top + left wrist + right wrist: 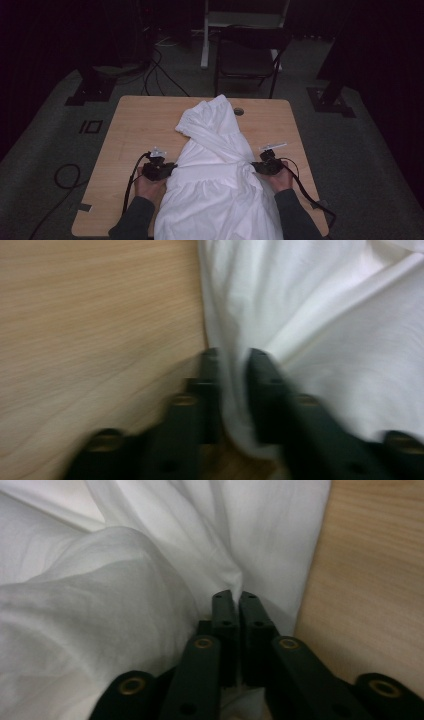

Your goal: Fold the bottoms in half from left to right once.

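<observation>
Where the left tool meets the white garment, its two black jaws stand a little apart with a fold of the cloth's edge running between them; that view is blurred, and the cloth hangs in the gap without being clearly pinched. To the outer side of this tool lies bare wood of the desk; to its inner side, white cloth in soft ridges.

The right tool has its jaws nearly together, a thin gap between them, tips pressed into a gathered pucker of the garment. Whether cloth is actually clamped there cannot be told. A raised fold of cloth sits to one side of it, and bare desk to the other.

In the high view the left tool and right tool sit at opposite edges of the garment, each in a hand with a dark sleeve, a cable trailing back from each. The garment lies lengthwise between them, its narrower bunched end far from the tools, its wide end spilling over the near edge of the desk.

Beyond the desk: a dark folding chair, cables on grey floor.
</observation>
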{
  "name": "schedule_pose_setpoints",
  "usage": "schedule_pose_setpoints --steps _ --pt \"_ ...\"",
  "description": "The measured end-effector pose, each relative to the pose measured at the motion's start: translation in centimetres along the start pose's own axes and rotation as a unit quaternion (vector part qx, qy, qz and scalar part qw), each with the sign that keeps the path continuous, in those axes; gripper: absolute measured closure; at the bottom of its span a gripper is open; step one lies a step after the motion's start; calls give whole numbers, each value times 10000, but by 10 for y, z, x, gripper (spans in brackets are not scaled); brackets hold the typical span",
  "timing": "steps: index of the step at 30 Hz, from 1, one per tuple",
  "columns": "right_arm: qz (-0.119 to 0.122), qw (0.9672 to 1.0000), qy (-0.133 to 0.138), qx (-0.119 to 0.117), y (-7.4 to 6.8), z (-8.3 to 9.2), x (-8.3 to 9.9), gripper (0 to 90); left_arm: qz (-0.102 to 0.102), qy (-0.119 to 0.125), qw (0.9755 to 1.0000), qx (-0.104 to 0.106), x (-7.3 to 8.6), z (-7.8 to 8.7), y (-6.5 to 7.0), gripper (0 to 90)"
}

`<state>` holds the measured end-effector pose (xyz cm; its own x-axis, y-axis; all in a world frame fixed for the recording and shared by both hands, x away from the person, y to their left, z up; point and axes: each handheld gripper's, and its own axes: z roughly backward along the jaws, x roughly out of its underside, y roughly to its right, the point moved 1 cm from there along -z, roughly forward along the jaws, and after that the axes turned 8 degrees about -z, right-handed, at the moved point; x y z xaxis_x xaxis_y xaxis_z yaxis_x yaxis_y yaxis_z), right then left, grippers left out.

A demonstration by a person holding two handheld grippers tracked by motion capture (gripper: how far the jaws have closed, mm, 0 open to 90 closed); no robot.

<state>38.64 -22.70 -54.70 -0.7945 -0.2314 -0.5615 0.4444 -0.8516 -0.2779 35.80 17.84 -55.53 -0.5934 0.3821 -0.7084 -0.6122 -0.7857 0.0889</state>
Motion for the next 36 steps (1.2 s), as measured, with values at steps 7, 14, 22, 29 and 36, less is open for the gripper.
schedule_pose_setpoints --steps 7,14,22,29,36 --pt "593 9960 662 37 -21 14 -46 566 53 241 9995 -183 -31 -6 -7 561" --pt "1202 9904 653 -219 -56 -11 -87 466 2 -17 9993 -378 -55 -41 -3 540" --pt "1519 9883 107 -81 -86 -72 -104 357 59 -68 9996 -275 -55 -52 -5 746" --pt "943 9948 359 102 -55 -68 -125 842 -47 -81 9995 -301 -55 -52 -3 845" --pt "-298 9985 438 113 5 -65 -115 823 -162 -59 9994 -286 -49 -47 1 845"
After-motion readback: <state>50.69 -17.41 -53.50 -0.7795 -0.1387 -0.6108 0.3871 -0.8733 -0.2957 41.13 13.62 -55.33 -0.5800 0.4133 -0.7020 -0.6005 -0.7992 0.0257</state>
